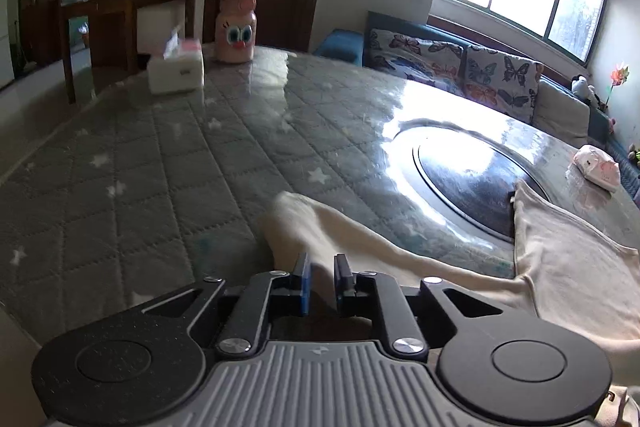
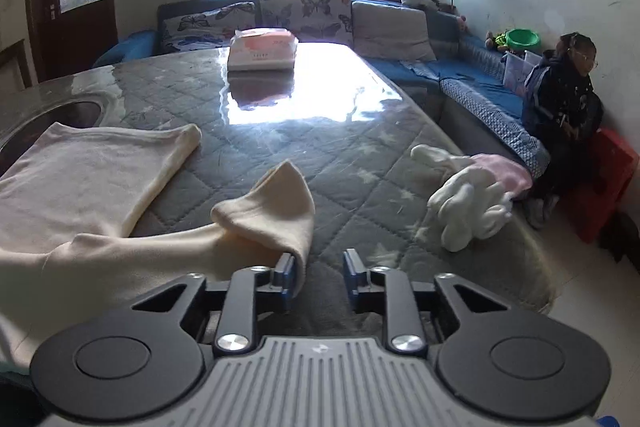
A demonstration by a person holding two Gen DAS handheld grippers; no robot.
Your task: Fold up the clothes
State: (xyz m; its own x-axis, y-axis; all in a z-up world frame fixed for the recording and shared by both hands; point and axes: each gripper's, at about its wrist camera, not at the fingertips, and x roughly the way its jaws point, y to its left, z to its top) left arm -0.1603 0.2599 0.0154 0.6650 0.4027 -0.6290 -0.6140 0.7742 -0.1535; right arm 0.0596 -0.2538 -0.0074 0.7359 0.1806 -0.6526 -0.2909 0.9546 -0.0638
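A cream long-sleeved garment lies on the grey quilted table. One of its sleeves stretches left across the cover. My left gripper sits over that sleeve with its jaws a little apart, open, and cream cloth shows in the narrow gap. In the right wrist view the folded body of the garment is at the left. The other sleeve's cuff is doubled over and rests against the left finger of my right gripper. That gripper is open with only table cover between its jaws.
A pile of white and pink clothes lies near the table's right edge. A tissue pack sits at the far end, a tissue box and pink bottle at another. A dark round inset is in the tabletop. A person sits by the sofa.
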